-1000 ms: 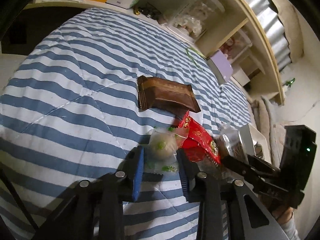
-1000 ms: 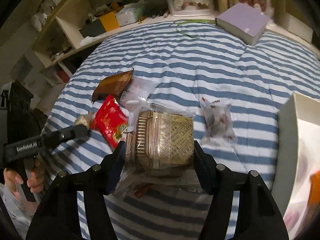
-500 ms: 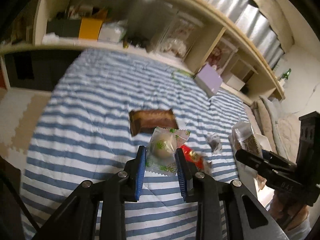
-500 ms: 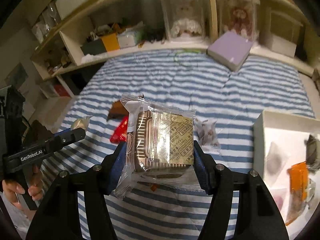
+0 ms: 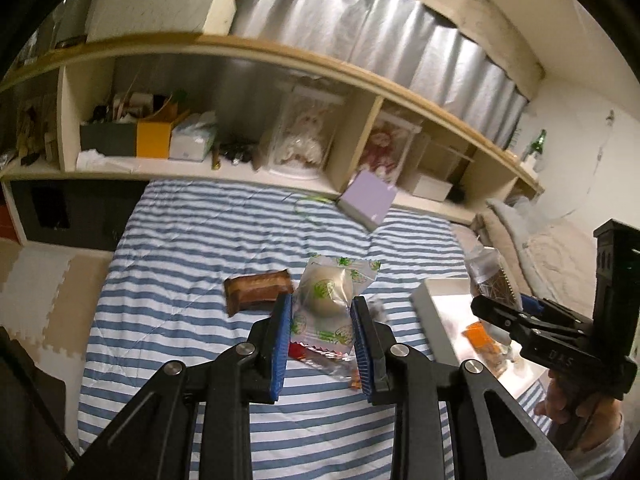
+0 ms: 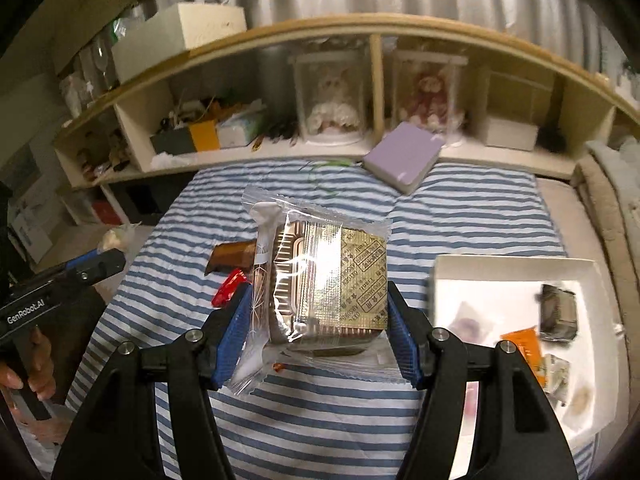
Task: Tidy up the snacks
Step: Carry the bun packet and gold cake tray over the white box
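L gripper (image 5: 320, 316) is clamped on a round pale pastry in clear wrapper w/ green print (image 5: 326, 292), held up over the striped bed (image 5: 192, 240). R gripper (image 6: 316, 320) grips a clear-bagged pastry in a gold tray (image 6: 320, 276), also off the bed. Brown packet (image 5: 258, 290) and red packet (image 6: 228, 286) lie on the blanket, near each other. White box (image 6: 516, 268) sits on the bed at the right w/ several wrapped snacks inside, incl an orange one (image 6: 524, 344). Lavender box (image 6: 404, 156) rests by the shelf (image 6: 280, 152)
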Tool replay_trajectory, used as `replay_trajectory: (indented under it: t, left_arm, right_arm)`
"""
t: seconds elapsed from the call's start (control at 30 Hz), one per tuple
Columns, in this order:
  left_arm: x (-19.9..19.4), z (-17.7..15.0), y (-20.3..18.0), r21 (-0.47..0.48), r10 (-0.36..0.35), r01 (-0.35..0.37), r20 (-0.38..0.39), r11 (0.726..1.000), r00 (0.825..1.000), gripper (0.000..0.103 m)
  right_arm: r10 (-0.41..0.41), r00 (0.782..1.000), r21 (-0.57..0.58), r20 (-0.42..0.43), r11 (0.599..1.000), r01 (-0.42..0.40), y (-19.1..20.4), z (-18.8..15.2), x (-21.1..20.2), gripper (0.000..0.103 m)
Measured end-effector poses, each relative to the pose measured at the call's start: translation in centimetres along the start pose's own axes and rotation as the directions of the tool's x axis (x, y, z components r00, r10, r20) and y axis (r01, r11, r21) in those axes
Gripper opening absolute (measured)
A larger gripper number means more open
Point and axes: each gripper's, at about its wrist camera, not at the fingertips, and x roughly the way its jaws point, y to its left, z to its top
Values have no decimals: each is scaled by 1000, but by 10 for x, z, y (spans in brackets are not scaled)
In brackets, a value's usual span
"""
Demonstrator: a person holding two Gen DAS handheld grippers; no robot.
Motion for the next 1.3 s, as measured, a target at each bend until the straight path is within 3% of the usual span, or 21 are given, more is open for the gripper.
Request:
replay_trajectory:
  t: [0.2,0.57,0.9,1.3]
  left_arm:
    - [-16,-4,-31,31,-29,28,13,999,1000,29]
    - [18,-6,-95,59,-98,98,-19,993,995,29]
    - [92,-12,-148,54,-174,180,-103,982,979,28]
    - [221,-5,-199,44,-232,251,-261,967,937,28]
  right_arm:
    - [-70,997,7,32,998,70,-24,0,-31,64]
    - [-154,987,64,48,986,151,-82,-4,-62,64]
    - [-204,979,125,1,971,203,-144,-10,-55,64]
    - [-230,965,134,-128,960,247,-207,-3,1,65]
